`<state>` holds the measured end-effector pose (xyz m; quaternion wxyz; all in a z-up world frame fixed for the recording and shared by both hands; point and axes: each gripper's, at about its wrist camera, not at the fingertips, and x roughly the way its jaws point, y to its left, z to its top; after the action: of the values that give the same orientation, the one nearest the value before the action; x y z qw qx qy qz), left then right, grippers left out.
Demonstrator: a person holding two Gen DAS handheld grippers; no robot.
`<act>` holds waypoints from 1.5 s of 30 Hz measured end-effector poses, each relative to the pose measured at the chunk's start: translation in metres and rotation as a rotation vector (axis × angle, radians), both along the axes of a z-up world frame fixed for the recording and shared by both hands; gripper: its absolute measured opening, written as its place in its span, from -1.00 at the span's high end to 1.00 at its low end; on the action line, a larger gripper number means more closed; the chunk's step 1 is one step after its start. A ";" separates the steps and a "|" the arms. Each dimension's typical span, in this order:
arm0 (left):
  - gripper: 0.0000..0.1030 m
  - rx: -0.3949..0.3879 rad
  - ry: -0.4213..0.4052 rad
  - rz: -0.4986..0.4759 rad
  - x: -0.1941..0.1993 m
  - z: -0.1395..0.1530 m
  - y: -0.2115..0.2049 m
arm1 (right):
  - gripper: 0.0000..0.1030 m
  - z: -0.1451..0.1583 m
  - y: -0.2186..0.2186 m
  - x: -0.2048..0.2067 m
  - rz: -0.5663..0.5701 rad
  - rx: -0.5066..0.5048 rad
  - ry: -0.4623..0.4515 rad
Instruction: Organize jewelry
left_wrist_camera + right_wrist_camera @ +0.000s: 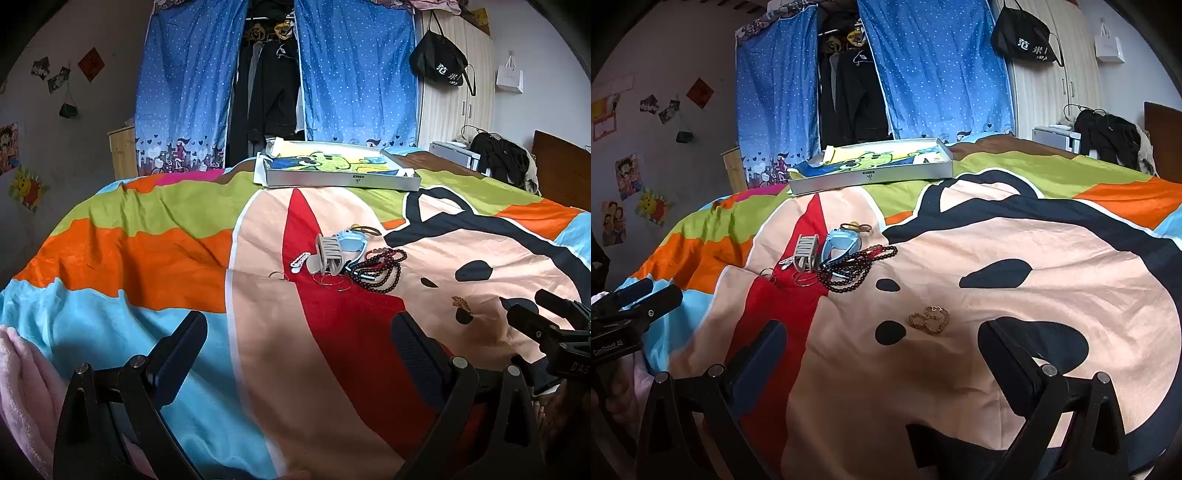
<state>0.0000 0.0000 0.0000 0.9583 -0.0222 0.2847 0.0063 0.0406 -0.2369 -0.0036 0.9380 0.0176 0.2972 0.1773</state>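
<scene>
A bed covered by a bright cartoon-print quilt (997, 258) is seen in both views, with blue dotted curtains (934, 70) hung behind it, parted over dark clothes. Beyond the far edge of the quilt a pale wardrobe (454, 103) stands, with a black bag (1023, 37) hung on it. At the far side of the quilt a shallow grey box (871, 177) is laid flat, with a printed cloth inside it.

The left gripper (299, 347) is held low over the near part of the quilt, its jaws spread wide and empty. The right gripper (882, 354) is held likewise beside it, jaws wide apart and nothing between them.

Near the middle of the quilt, on its red stripe and well ahead of the left gripper, a heap of jewelry is gathered: dark bead strings (853, 269), a light blue watch (840, 245), a beige hair claw (327, 254), thin hoops (330, 280) and hair ties (857, 227), all touching or just beside one another. Apart from the heap, a gold chain bracelet (931, 319) is laid on the peach patch, just ahead of the right gripper and between its fingers in that view.
</scene>
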 end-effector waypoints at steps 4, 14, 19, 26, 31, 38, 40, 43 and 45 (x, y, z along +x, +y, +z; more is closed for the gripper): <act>-0.89 -0.002 0.005 0.001 0.000 0.000 0.000 | -1.00 0.000 0.000 0.000 -0.002 0.001 0.003; -0.89 -0.008 0.007 0.001 0.000 0.001 0.001 | -1.00 -0.001 -0.001 0.001 -0.001 0.001 0.007; -0.89 -0.007 0.007 0.002 0.000 0.001 0.001 | -1.00 -0.001 -0.001 0.001 -0.001 0.002 0.008; -0.89 -0.007 0.007 0.003 0.000 0.001 0.000 | -1.00 -0.001 -0.001 0.001 -0.002 0.002 0.008; -0.89 -0.007 0.007 0.003 0.001 0.001 0.001 | -1.00 -0.001 -0.002 0.001 -0.001 0.002 0.008; -0.89 -0.005 0.006 0.002 0.001 0.001 0.001 | -1.00 -0.001 -0.002 0.001 -0.001 0.004 0.009; -0.89 -0.005 0.006 0.002 0.001 0.001 0.001 | -1.00 -0.001 -0.002 0.001 -0.002 0.004 0.009; -0.89 -0.005 0.006 0.002 0.001 0.001 0.000 | -1.00 -0.001 -0.002 0.001 -0.002 0.003 0.010; -0.89 -0.006 0.005 0.003 0.001 0.001 0.000 | -1.00 -0.001 -0.002 0.001 -0.001 0.004 0.009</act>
<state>0.0013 0.0004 0.0014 0.9575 -0.0254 0.2872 0.0068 0.0413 -0.2393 -0.0049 0.9368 0.0205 0.3011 0.1773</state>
